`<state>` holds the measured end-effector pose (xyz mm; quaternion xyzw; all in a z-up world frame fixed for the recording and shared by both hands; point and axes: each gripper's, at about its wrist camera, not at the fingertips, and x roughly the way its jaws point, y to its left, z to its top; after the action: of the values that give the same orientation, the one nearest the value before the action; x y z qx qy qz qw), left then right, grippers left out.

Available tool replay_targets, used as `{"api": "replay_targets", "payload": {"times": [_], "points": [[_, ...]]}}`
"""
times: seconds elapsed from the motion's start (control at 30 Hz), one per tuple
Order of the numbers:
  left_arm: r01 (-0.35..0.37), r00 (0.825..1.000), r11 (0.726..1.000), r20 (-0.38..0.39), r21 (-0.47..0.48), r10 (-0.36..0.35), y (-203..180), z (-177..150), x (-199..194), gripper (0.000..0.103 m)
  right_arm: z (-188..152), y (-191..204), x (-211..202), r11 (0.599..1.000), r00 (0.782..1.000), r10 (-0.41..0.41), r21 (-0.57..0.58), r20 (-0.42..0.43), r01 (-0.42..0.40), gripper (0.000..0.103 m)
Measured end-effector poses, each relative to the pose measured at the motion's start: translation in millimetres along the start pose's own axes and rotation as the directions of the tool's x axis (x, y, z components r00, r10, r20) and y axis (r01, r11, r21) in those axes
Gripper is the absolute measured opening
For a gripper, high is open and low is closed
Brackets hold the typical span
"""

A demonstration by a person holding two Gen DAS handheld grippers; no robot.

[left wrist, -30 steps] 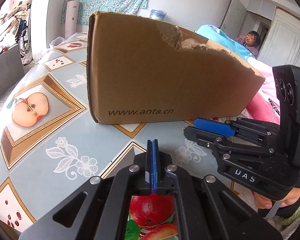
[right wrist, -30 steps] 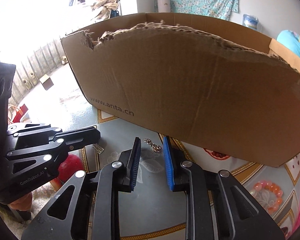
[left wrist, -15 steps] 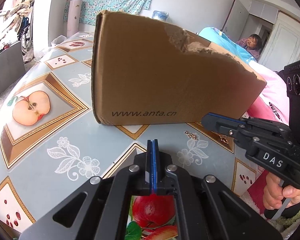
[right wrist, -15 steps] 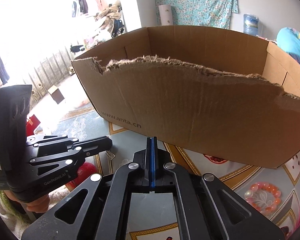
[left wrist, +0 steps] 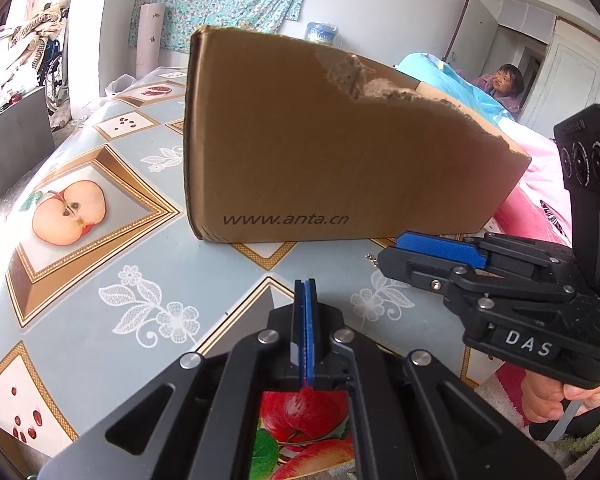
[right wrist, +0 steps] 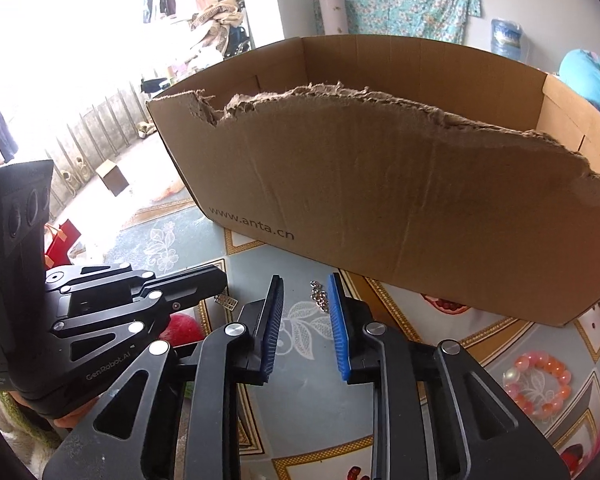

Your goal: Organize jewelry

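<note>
Chain: small metal chain (right wrist: 319, 295) lies flat on the table (right wrist: 308, 392), just in front of the near wall of the cardboard box (right wrist: 400, 200).
Right gripper: right gripper (right wrist: 305, 300) has just been opening; its blue pads stand apart with nothing between them, and the chain sits just beyond the tips, a little toward the right pad.
Axis: the chain seems to run roughly near-to-far, along the line of the fingers, though it is too small to be sure.
Left gripper: left gripper (left wrist: 305, 286) has its pads pressed together and holds nothing; in the right wrist view it hangs to the left of the chain, beside a small metal charm (right wrist: 226, 301).
Nearer hand: the right, by judgement; a short push forward and down would bracket the chain.
Bracelet: orange bead bracelet (right wrist: 538, 384) lies on the table well right of the chain.
</note>
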<state>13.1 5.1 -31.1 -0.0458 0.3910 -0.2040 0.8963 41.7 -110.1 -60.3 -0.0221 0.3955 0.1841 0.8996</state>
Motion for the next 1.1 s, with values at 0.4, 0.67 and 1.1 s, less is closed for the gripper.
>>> {"api": "replay_targets", "payload": {"times": [0.4, 0.67, 1.1], "points": [[-0.004, 1.000, 1.000, 0.010, 0.000, 0.004, 5.8, 0.0, -1.1, 0.000, 3.5, 0.8, 14.1, 1.000, 0.999, -0.009, 0.001, -0.031, 0.009, 0.000], [-0.008, 1.000, 1.000, 0.011, 0.001, 0.008, 5.6, 0.4, -0.8, 0.000, -0.4, -23.6, -14.0, 0.992, 0.998, 0.061, 0.107, -0.009, -0.060, 0.000], [-0.008, 1.000, 1.000, 0.013, -0.009, 0.008, 6.6, 0.9, -3.2, 0.000, 4.7, -37.4, -35.6, 0.981, 0.994, 0.108, 0.164, -0.002, -0.106, 0.000]]}}
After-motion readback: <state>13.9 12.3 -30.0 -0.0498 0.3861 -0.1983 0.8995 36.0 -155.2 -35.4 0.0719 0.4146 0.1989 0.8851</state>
